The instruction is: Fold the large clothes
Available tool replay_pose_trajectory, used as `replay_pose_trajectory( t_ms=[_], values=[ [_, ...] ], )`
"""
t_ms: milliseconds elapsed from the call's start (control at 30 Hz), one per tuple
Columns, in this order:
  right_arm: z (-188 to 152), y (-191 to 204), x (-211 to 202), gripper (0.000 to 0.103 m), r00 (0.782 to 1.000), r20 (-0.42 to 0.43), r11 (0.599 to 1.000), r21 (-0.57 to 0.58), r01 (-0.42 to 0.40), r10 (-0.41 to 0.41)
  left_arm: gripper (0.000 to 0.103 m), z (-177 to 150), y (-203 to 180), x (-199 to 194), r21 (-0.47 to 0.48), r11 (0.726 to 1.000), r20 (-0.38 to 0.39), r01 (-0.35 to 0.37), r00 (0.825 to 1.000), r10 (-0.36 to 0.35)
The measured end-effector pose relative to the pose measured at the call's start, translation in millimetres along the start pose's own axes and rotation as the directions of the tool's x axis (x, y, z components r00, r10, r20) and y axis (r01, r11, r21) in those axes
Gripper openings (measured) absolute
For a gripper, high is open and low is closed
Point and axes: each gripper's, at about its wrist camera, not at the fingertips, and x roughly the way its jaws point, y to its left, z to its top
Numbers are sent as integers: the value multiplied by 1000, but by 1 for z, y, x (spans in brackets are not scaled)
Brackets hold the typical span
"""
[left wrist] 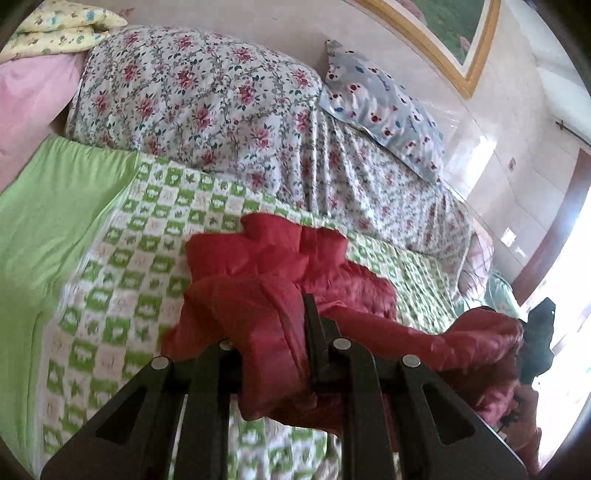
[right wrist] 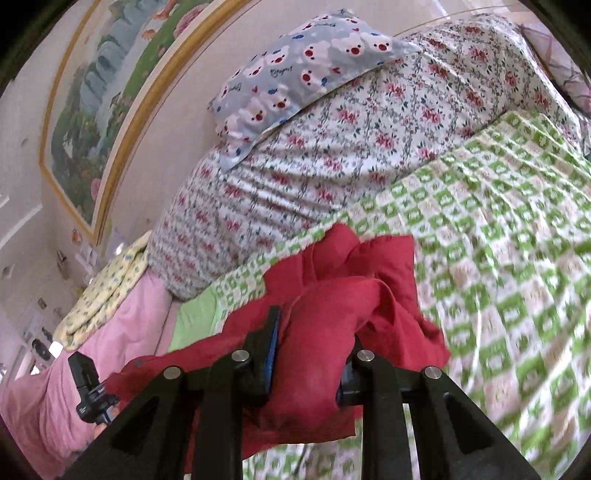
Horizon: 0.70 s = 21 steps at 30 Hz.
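Note:
A red padded garment (left wrist: 266, 266) is held up above a bed with a green-and-white checked blanket (left wrist: 122, 258). My left gripper (left wrist: 273, 332) is shut on a thick fold of the garment, which bulges between its black fingers. The garment stretches right toward the other gripper (left wrist: 537, 332). In the right wrist view my right gripper (right wrist: 314, 350) is shut on another bunch of the red garment (right wrist: 332, 295), above the checked blanket (right wrist: 498, 240). The left gripper (right wrist: 88, 387) shows at lower left there.
A floral quilt roll (left wrist: 207, 99) lies across the back of the bed with a blue bear-print pillow (left wrist: 384, 110) on it. Pink bedding (left wrist: 29, 107), a yellow pillow (left wrist: 59, 26) and a green sheet (left wrist: 48, 218) lie at the left. A framed picture (right wrist: 103, 110) hangs on the wall.

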Motion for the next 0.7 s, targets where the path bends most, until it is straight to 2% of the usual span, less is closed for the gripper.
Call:
replay_pose_trajectory(
  t_ms=[433,700],
  values=[
    [40,-17,68,22,1000,12,999,37,13,-13,15,36,18,56,-57,998,-7,-33,999,32],
    [57,-40,106,23,999,17,994,98,45,-47,16,63,31,111,-60,994,-57,-94,994,91]
  ],
)
